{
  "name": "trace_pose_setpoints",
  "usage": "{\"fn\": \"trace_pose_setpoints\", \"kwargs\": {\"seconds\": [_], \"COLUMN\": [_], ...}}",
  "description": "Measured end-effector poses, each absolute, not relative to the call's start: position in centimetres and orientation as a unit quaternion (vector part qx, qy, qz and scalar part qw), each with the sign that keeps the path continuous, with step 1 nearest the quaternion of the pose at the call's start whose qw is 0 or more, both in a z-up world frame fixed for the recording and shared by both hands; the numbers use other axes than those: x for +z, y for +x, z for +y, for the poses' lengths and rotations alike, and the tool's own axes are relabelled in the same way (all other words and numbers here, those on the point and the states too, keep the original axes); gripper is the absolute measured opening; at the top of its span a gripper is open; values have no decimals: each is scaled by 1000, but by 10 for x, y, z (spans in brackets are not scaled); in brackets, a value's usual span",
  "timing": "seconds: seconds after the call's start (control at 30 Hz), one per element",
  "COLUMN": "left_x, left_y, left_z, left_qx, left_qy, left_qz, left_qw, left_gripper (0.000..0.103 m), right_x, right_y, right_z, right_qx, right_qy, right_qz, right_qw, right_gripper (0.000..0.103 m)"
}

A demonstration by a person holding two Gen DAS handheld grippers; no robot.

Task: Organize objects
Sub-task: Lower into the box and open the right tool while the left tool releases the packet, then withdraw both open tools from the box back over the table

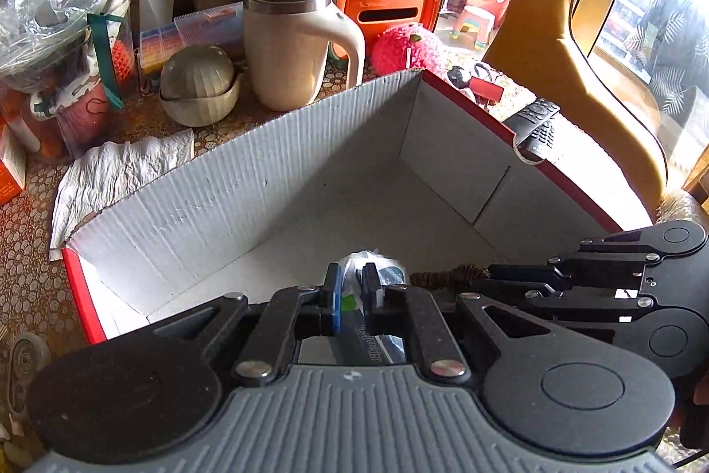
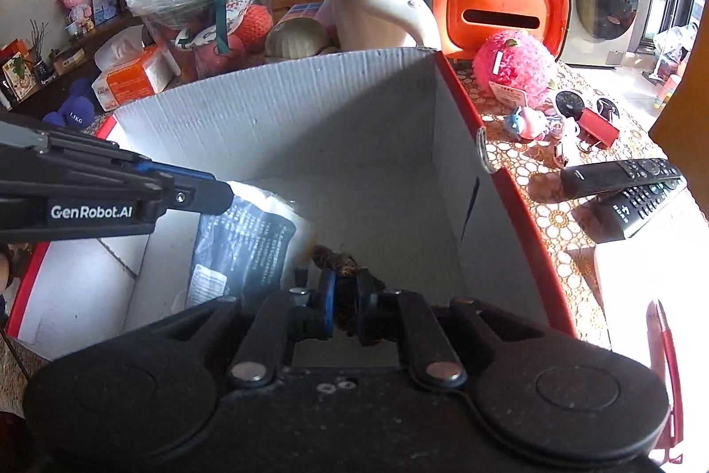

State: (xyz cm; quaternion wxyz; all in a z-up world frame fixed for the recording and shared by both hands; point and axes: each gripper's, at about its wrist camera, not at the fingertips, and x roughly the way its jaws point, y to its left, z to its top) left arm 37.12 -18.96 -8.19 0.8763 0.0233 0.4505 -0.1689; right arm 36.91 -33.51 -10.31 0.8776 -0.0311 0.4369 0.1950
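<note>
left wrist view: your left gripper [image 1: 352, 287] is clenched on a plastic packet [image 1: 370, 273], held over the near end of the open white box [image 1: 248, 180]. to its right, your right gripper [image 1: 492, 278] grasps a brown twisted piece [image 1: 447, 277] inside the same box. right wrist view: the packet [image 2: 243, 247] hangs at the box's left side under the left gripper [image 2: 221, 198], the brown piece [image 2: 341, 273] pinched beside it by the right gripper [image 2: 344, 295]. beyond the box's right wall [image 2: 509, 198], two remotes [image 2: 629, 185] lie on the table.
</note>
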Motion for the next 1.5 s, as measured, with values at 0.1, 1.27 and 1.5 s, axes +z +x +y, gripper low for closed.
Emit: {"fn": "trace_pose_setpoints", "kwargs": {"seconds": [0.1, 1.27, 1.5], "left_x": [-87, -17, 6], "left_y": [373, 304, 270], "left_z": [-189, -144, -118], "left_qx": [-166, -167, -170], "left_qy": [23, 20, 9], "left_qz": [461, 408, 382], "left_qw": [871, 897, 908], "left_gripper": [8, 53, 66], "right_x": [-105, -37, -17], "right_y": [370, 312, 284], "right_z": [-331, -350, -335], "right_qx": [204, 190, 202], "right_qy": [-36, 18, 14], "right_qz": [445, 392, 373], "right_qw": [871, 900, 905], "right_gripper": [8, 57, 70]}}
